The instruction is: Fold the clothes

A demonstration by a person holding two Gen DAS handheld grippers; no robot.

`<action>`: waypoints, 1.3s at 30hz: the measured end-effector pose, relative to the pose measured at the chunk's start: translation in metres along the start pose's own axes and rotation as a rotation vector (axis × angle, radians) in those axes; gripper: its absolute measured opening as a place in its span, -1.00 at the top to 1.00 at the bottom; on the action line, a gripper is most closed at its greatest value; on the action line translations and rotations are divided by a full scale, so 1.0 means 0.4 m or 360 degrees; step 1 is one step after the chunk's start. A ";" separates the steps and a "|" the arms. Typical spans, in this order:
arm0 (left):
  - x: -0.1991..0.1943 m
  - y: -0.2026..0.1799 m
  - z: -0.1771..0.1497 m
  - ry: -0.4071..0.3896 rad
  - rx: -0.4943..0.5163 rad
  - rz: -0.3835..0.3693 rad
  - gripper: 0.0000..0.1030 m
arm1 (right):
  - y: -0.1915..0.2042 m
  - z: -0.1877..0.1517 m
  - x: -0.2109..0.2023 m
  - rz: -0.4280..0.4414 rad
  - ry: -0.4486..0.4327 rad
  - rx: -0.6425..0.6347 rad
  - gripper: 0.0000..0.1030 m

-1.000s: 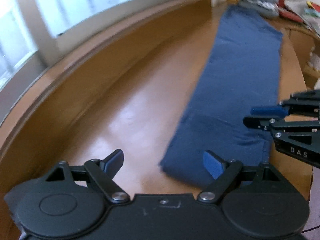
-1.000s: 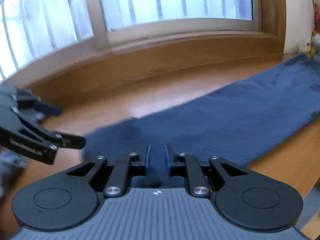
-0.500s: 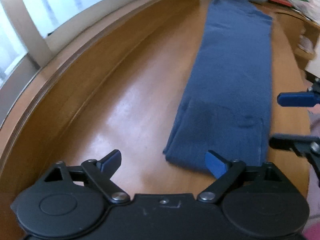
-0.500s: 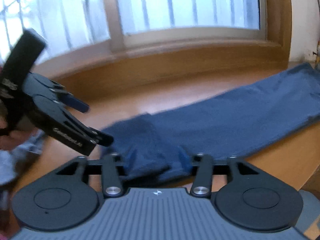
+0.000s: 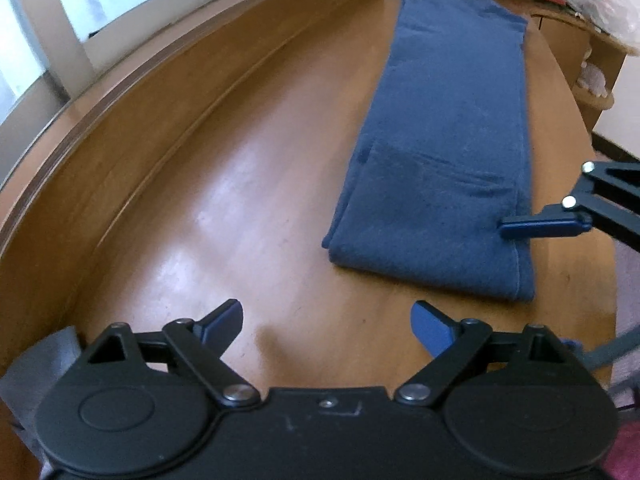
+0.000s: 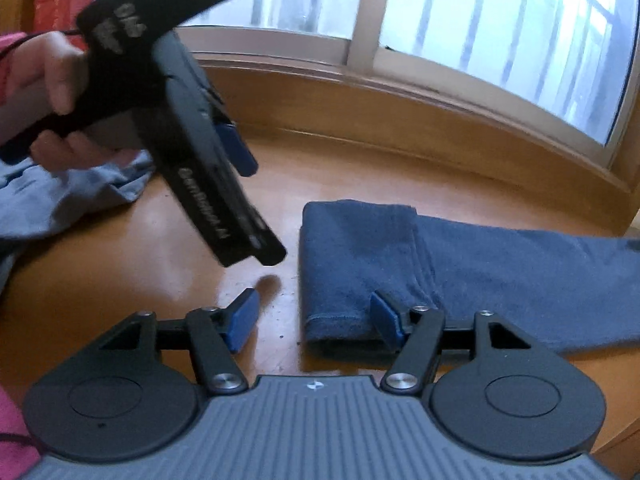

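Two sets of blue pads, both spread. On my right gripper [image 6: 314,322] the fingers [image 6: 386,322] have just been opening; the right-hand pad sits at the near corner of the folded blue garment [image 6: 400,264], the other over bare wood, and neither presses on the cloth. My left gripper [image 5: 326,324] is wide apart too, with only tabletop between its pads, short of the garment's folded end.

From the right wrist view I see the left gripper tilted steeply down, nose aimed at the wooden table [image 6: 160,264] just left of the fold, gripped by a hand [image 6: 52,80] with a pink sleeve at the frame edge. From the left wrist view the right gripper comes in from the right margin, one blue finger lying over the garment's near right edge.

White lettering runs along the left gripper's side and top, but it's motion-blurred and I can't read it.

The garment stretches as a long strip away along the table, parallel to the window [image 6: 500,20]. A crumpled grey-blue cloth [image 6: 60,196] lies behind the left gripper, partly hidden by it. Clutter at the table's far end is too small to make out.
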State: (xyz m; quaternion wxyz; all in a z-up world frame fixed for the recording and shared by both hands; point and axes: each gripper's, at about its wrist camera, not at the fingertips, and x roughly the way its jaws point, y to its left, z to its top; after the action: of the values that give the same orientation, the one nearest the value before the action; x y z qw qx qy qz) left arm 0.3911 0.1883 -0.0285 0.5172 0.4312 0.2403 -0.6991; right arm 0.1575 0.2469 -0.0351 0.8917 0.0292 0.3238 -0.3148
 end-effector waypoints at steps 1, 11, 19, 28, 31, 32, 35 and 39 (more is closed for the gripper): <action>0.000 0.006 -0.004 -0.0006 -0.0012 -0.0012 -0.75 | -0.001 0.001 0.009 -0.0015 0.0017 0.0002 -0.12; -0.001 -0.002 -0.017 -0.0120 0.0169 -0.0071 -0.75 | -0.056 0.031 0.000 -0.0081 0.0006 0.0254 0.70; 0.022 -0.053 0.063 -0.0217 0.0316 -0.0087 -0.75 | -0.209 0.045 -0.068 0.0085 -0.0159 0.0786 0.71; 0.042 -0.115 0.163 -0.0282 0.0387 -0.0099 -0.75 | -0.372 -0.001 -0.024 -0.0099 -0.0120 0.0902 0.65; 0.056 -0.135 0.196 -0.0296 0.0403 -0.0113 -0.75 | -0.401 -0.028 0.029 -0.0170 -0.0016 0.0886 0.49; 0.061 -0.145 0.208 -0.0307 0.0406 -0.0125 -0.75 | -0.409 -0.036 0.043 -0.0194 0.0015 0.0891 0.41; 0.065 -0.163 0.233 -0.0336 0.0424 -0.0168 -0.75 | -0.425 -0.045 0.039 -0.0252 0.0034 0.0975 -0.18; 0.083 -0.193 0.251 -0.0366 0.0524 -0.0194 -0.75 | -0.439 -0.044 -0.018 -0.0294 -0.0101 0.0962 -0.18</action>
State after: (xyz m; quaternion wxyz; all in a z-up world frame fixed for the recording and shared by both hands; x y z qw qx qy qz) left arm 0.2805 0.1197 -0.0138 0.4207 0.4118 0.0878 -0.8036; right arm 0.0417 0.1148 -0.0180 0.8199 0.2537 0.1890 -0.4772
